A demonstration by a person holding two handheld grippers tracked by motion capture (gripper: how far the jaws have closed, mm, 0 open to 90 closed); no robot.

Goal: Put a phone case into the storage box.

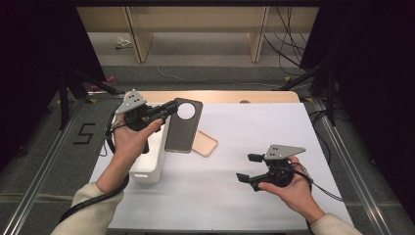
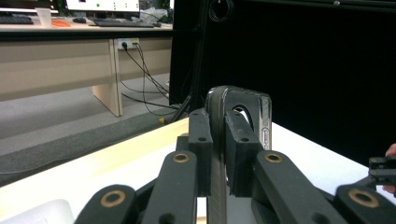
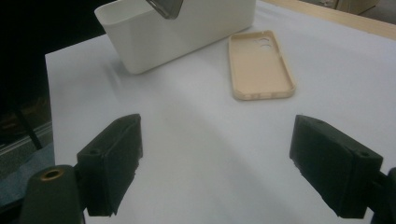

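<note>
Dark phone case [image 1: 183, 126] pinched at its top edge by left gripper [image 1: 169, 108], held above white bin [image 1: 147, 161].
Long axis runs 12–6; right gripper [image 1: 248, 167] jaws spread, empty, sits at 4 o'clock from it; tan case [image 1: 205, 144] flat on table between.

The desk [image 1: 220, 196] carries a box [image 1: 149, 164] at its left side. A phone case [image 1: 204, 143] lies flat on the desk just right of the box and toward the far edge, open side up. The left tool [image 1: 166, 110] is above the far end of the box, clamped on the edge of a second phone case [image 1: 183, 127], which hangs in the air above the gap between the box and the flat case, overlapping both in the high view. The right tool [image 1: 248, 167] is over the right half of the desk, nearer the person, well apart from the flat case, jaws wide with nothing between them. Behind the desk lies the floor [image 1: 205, 49] with cables [image 1: 288, 44].
</note>
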